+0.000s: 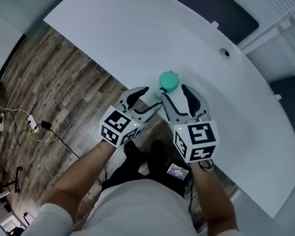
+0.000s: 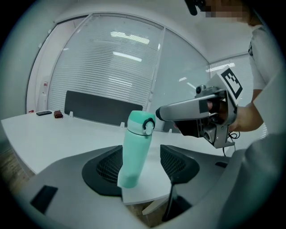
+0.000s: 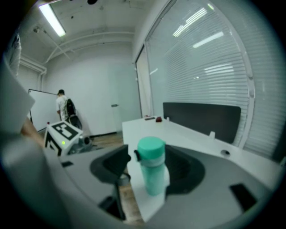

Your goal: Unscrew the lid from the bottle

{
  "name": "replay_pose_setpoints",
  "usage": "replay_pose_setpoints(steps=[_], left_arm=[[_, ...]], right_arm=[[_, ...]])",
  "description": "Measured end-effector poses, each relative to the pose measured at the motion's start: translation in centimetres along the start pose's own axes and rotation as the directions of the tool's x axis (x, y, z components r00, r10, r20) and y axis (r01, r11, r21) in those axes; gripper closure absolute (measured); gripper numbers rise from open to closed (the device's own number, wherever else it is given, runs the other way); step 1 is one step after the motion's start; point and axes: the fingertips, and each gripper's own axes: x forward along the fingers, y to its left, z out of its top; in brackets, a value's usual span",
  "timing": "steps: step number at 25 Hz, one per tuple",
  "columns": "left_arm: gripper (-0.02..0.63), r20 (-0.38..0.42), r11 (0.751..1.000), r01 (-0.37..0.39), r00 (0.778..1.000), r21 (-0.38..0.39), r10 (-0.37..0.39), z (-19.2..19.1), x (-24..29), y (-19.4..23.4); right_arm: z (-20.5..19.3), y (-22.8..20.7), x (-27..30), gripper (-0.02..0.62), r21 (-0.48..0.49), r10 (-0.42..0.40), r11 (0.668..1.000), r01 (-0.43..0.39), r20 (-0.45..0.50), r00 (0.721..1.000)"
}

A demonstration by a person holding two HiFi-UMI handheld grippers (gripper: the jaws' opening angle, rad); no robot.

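White table; bottle near edge, rigid, likely slick. Our left gripper, right gripper gape; we'd clamp body, twist lid.

bottle: smooth, matt body | table: smooth, matt top | floor: wood-grain planks

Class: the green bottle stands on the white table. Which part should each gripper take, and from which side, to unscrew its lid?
Probably the left gripper clamps the straight body and the right gripper the round lid, coming level from the near edge of the table. The bottle stands upright close to that edge, in line with both open pairs of jaws, and both parts are cylinders.
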Motion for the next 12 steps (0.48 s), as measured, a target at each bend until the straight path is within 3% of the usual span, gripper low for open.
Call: replay_pose_setpoints(steps=[12], left_arm=[[0.288,-0.051,0.994,-0.022,0.998,0.111,0.028,-0.9,5.5,0.8]], right_arm=[[-0.3,-1.1,4.6,0.265,-0.007,-0.041,0.999,0.041,-0.087,0.995]])
